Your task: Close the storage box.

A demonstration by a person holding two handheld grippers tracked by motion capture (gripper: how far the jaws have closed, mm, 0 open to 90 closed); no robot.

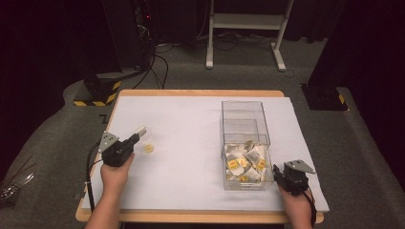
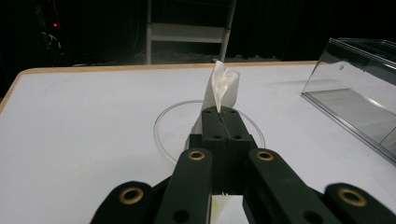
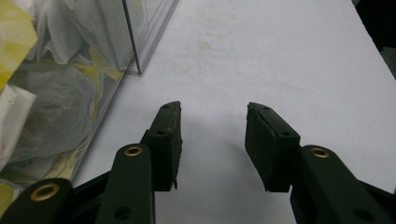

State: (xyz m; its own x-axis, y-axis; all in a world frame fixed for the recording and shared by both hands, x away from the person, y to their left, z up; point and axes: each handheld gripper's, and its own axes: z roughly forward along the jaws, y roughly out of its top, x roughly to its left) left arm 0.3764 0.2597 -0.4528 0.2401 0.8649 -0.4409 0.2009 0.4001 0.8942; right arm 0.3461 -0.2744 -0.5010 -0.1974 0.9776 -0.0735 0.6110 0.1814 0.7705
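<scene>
While the left gripper point(image 2: 223, 112) pinches a white tea bag point(image 2: 222, 88) tight above a clear round dish point(image 2: 163, 135), the right gripper point(image 3: 212, 140) rests with its jaws wide apart, holding nothing, beside the clear box point(image 1: 246, 143) of tea bags.

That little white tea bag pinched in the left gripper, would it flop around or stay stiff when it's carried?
Probably floppy: the tea bag is thin, creased paper, crumpled above the shut left gripper. It looks light for its size, so a pinch likely suffices. Its yellow tag may dangle and swing.
</scene>
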